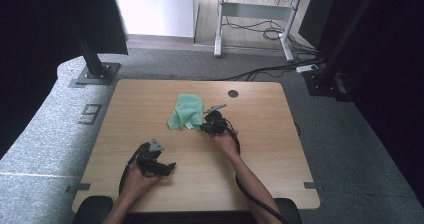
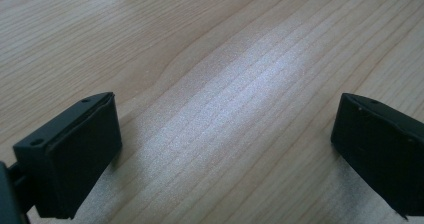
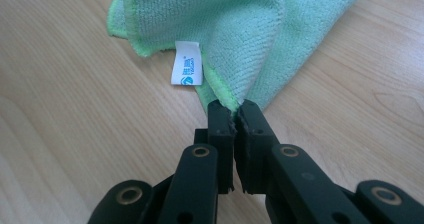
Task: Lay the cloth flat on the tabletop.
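A light green microfibre cloth (image 1: 186, 111) lies crumpled on the wooden table (image 1: 150, 104), with a white label (image 3: 185, 69) at its near edge. My right gripper (image 1: 206, 125) sits at the cloth's near right corner. In the right gripper view its jaws are pressed together on a fold of the cloth's hem (image 3: 231, 102), so my right gripper (image 3: 235, 111) is shut on the cloth. My left gripper (image 1: 170, 167) rests low over bare wood near the front of the table, apart from the cloth. Its jaws stand wide apart with nothing between the fingers (image 2: 75, 154).
A round cable hole (image 1: 233, 93) sits in the table near its far edge, right of the cloth. A black cable (image 1: 250, 191) trails from my right gripper along the forearm. Black posts (image 1: 92, 54) stand on the grey floor beyond the table's far left corner.
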### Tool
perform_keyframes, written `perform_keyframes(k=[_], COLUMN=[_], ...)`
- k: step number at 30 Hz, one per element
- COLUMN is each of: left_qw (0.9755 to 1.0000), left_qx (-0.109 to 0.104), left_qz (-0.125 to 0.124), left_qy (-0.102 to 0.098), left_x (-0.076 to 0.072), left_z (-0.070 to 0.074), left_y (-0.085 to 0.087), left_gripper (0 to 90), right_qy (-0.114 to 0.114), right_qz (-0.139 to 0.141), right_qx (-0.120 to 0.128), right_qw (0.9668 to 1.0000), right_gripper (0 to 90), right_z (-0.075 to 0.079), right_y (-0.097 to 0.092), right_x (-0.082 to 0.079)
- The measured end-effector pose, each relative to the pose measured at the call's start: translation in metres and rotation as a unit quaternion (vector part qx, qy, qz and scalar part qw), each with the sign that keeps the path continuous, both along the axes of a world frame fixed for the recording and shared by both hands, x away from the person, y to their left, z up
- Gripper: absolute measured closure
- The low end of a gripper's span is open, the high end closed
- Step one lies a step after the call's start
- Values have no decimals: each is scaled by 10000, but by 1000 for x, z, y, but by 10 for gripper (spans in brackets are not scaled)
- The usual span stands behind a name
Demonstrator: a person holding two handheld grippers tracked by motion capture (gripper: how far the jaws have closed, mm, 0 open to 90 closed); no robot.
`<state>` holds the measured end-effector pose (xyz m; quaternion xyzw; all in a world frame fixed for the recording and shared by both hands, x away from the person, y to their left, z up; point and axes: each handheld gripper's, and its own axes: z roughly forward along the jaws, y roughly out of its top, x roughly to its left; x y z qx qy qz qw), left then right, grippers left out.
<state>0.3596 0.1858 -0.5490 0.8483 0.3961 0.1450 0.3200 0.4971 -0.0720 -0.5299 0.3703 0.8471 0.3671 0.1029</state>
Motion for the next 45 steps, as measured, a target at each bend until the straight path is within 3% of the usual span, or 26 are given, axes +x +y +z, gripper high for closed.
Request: perform_keyframes(k=[24, 45], left_qw=[10000, 10000], left_qx=[-1, -3], left_qz=[1, -6], left_qy=[-4, 1], left_x=[0, 0], left_z=[0, 0], left_y=[0, 0], left_gripper=[0, 0], right_qy=[69, 117], right_qz=[339, 373], right_qx=[123, 163], right_qw=[9993, 9991], right_gripper=[844, 845], right_z=[5, 1], right_y=[-43, -75], right_x=[-47, -86])
